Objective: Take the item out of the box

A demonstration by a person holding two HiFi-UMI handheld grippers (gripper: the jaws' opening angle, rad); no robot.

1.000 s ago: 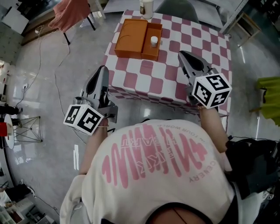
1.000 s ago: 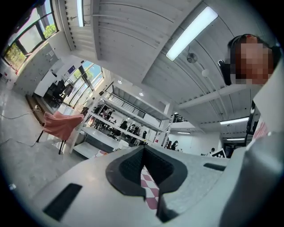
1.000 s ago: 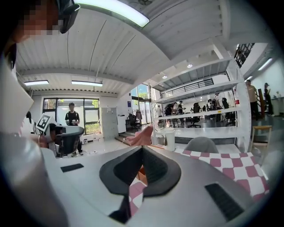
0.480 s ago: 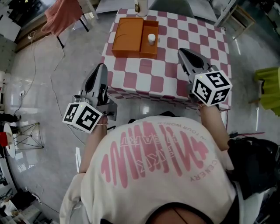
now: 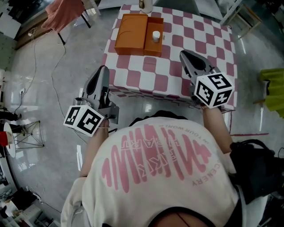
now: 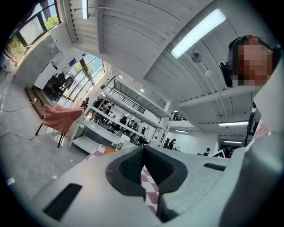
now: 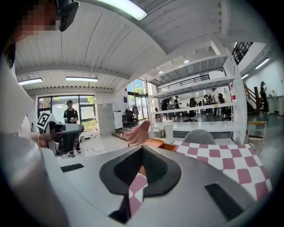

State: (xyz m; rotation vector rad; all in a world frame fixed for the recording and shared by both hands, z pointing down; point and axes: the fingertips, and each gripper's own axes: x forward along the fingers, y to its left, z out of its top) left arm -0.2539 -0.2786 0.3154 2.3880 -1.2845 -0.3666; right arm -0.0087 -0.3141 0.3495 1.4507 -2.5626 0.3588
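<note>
An open orange box point(image 5: 138, 34) lies at the far left of the pink-and-white checked table point(image 5: 208, 40). A small white item point(image 5: 155, 35) stands in its right half. My left gripper point(image 5: 103, 71) hangs beside the table's near left corner, shut and empty. My right gripper point(image 5: 186, 55) is over the table's near right part, also shut on nothing. The left gripper view shows its jaws point(image 6: 143, 150) meeting, with the box point(image 6: 109, 150) small beyond them. In the right gripper view the closed jaws point(image 7: 142, 150) point toward the box point(image 7: 165, 145).
A white cup point(image 5: 146, 5) stands at the table's far edge behind the box. A pink cloth point(image 5: 66, 13) hangs over a chair at far left, with a cable trailing on the floor. A green object point(image 5: 273, 88) and a black bag point(image 5: 257, 168) are at the right.
Both grippers keep their place and stay shut. Only the head view has shifted slightly, so more of the table shows.
</note>
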